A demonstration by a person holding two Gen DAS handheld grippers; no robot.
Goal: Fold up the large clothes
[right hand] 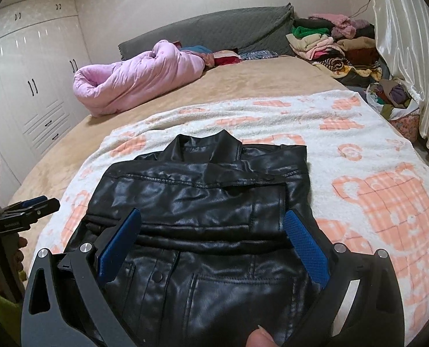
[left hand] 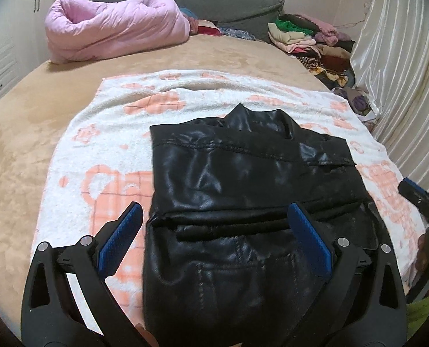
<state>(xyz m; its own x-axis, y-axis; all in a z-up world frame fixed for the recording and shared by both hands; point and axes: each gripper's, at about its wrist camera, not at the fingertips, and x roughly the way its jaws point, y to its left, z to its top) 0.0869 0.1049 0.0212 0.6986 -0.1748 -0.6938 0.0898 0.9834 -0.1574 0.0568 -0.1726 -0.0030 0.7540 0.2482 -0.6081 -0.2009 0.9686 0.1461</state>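
Observation:
A black leather jacket (left hand: pixel 243 179) lies folded on a white towel with orange patterns (left hand: pixel 104 150), its collar pointing away and its sleeves folded across the body. It also shows in the right wrist view (right hand: pixel 202 208). My left gripper (left hand: pixel 214 214) is open and empty, its blue pads on either side of the jacket's near part. My right gripper (right hand: pixel 213 219) is open and empty over the jacket's near part. The right gripper shows at the right edge of the left wrist view (left hand: pixel 416 193); the left gripper shows at the left edge of the right wrist view (right hand: pixel 32 205).
The towel (right hand: pixel 359 156) lies on a tan bed (left hand: pixel 26 121). A rolled pink duvet (left hand: pixel 113 29) sits at the far left, a pile of folded clothes (left hand: pixel 309 40) at the far right. A white curtain (left hand: pixel 402 72) hangs on the right, white wardrobes (right hand: pixel 26 81) on the left.

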